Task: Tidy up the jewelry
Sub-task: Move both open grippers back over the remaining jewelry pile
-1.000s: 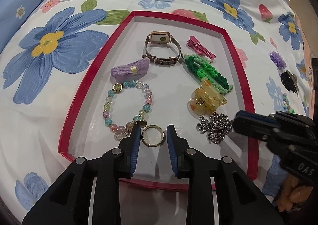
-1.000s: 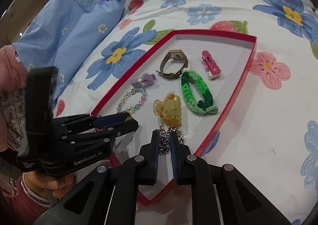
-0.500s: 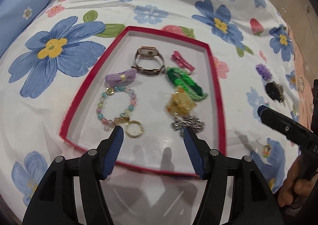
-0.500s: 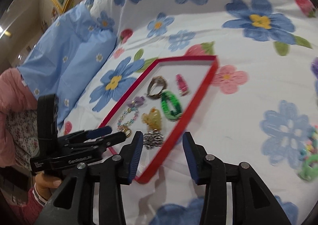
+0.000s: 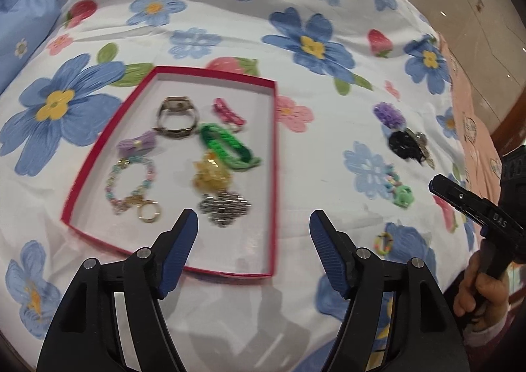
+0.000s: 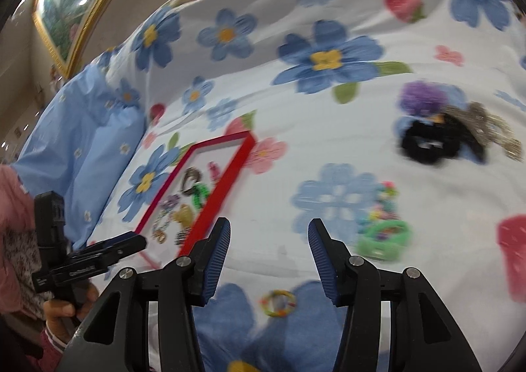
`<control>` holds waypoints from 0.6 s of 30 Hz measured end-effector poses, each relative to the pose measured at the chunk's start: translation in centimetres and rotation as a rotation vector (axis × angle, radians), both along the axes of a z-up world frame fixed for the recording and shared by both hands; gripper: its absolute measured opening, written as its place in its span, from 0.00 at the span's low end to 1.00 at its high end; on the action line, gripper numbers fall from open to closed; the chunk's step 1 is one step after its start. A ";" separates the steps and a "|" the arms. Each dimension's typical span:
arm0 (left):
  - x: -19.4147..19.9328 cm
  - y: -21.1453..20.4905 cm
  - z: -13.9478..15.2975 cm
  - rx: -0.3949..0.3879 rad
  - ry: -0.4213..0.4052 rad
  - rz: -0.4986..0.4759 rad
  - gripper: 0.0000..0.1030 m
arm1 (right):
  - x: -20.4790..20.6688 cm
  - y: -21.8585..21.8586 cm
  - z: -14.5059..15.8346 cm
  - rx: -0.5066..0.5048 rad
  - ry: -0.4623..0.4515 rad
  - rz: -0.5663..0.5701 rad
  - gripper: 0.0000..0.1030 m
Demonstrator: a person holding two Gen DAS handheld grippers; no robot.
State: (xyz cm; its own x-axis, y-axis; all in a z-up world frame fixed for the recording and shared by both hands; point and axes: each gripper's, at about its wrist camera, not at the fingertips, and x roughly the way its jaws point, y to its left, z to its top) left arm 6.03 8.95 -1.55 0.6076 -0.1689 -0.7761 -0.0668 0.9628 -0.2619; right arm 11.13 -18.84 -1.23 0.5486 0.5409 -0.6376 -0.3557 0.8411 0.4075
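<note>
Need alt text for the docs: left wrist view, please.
Left gripper, jaws opening and empty, hangs over a red tray on a flowered bedsheet; in it lie a watch, bracelets, clips, a chain and a ring. More trinkets lie on the sheet right of the tray.

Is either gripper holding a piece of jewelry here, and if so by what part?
Nothing is held. The left gripper and right gripper are both opening with nothing between their jaws.
</note>
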 end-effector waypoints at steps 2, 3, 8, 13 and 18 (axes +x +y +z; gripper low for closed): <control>0.2 -1.0 0.0 -0.002 0.002 -0.020 0.69 | -0.2 -1.6 -0.2 0.001 0.006 -0.037 0.51; 0.4 -1.6 0.0 -0.005 0.006 -0.034 0.69 | -0.3 -2.4 -0.3 0.003 0.008 -0.051 0.51; 0.9 -4.4 -0.2 -0.002 0.017 -0.093 0.69 | -1.0 -6.0 -1.1 0.003 0.026 -0.122 0.51; 1.1 -7.3 -0.4 0.004 0.030 -0.157 0.70 | -1.2 -7.8 -2.1 -0.001 0.044 -0.156 0.51; 1.4 -9.9 -1.2 0.011 0.049 -0.210 0.73 | -0.6 -8.3 -2.8 -0.010 0.054 -0.153 0.51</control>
State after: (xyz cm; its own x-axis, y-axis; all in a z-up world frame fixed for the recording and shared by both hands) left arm 7.41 -0.94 -2.71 0.5212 -0.2791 -0.8065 0.1235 0.9597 -0.2523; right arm 10.51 -27.12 -4.03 0.5891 0.4470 -0.6732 -0.2010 0.8880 0.4137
